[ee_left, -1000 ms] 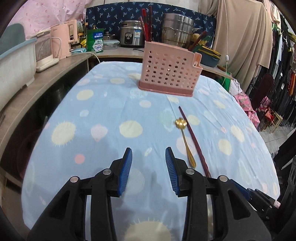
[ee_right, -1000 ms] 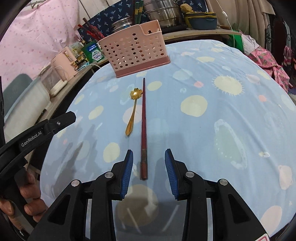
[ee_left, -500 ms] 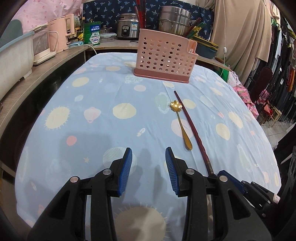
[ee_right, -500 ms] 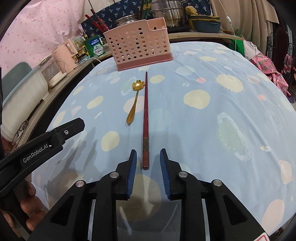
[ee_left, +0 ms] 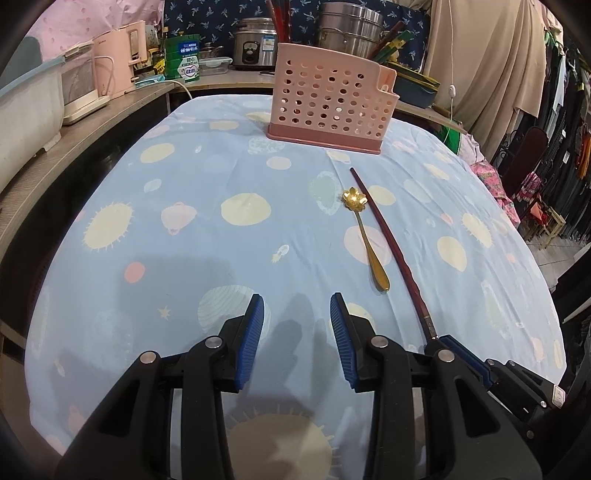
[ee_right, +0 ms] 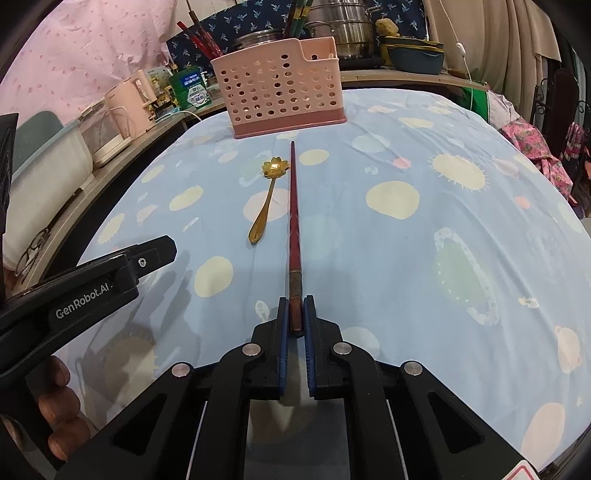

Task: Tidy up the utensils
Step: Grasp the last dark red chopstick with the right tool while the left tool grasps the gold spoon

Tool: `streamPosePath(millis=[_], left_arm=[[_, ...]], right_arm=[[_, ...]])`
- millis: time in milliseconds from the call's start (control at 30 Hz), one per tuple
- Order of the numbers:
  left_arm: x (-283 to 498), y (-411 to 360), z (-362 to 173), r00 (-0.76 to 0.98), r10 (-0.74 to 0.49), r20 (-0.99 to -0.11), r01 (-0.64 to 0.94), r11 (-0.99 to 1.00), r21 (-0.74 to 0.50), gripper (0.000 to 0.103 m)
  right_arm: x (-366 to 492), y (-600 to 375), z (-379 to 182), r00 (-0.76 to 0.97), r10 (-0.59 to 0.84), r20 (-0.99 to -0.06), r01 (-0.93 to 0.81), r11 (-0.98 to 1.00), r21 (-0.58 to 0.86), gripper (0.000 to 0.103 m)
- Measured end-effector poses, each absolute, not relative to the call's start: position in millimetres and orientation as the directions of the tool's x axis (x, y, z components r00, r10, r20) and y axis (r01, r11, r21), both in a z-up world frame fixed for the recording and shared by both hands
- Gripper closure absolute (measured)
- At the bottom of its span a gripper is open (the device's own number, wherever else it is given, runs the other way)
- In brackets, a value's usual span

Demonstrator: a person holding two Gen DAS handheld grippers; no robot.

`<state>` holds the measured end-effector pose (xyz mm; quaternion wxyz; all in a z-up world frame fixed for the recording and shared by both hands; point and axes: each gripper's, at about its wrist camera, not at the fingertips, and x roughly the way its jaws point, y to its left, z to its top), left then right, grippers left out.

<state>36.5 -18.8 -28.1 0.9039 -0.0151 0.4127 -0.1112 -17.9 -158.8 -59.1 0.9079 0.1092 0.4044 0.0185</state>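
Observation:
A dark red chopstick (ee_right: pixel 293 206) lies on the blue patterned tablecloth, pointing at the pink perforated utensil basket (ee_right: pixel 280 98). My right gripper (ee_right: pixel 295 306) is shut on the chopstick's near end. A gold flower-bowl spoon (ee_right: pixel 266 195) lies just left of the chopstick. In the left wrist view the chopstick (ee_left: pixel 388 240), spoon (ee_left: pixel 364 236) and basket (ee_left: pixel 328 105) show ahead and to the right. My left gripper (ee_left: pixel 297 314) is open and empty, low over the cloth, left of both utensils.
A counter along the left and back holds a pink kettle (ee_left: pixel 118 70), a green box (ee_left: pixel 181 62), a rice cooker (ee_left: pixel 255 42) and steel pots (ee_left: pixel 351 29). Clothes hang at the right (ee_left: pixel 569 110). The left gripper's body (ee_right: pixel 85 291) shows in the right wrist view.
My right gripper has closed from open onto the near end of the chopstick. My left gripper has drawn back slightly and stayed open.

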Motion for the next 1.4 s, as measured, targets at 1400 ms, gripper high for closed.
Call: streamPosePath(millis=[1400], left_arm=[[74.9, -75.5, -46.1, 0.574, -0.268, -0.773, 0.252, 0.957, -0.145, 0.088]], right_arm=[[-17.1, -194.8, -60.0, 0.682, 0.111, -0.723, 0.141, 0.950, 0.279, 0.096]])
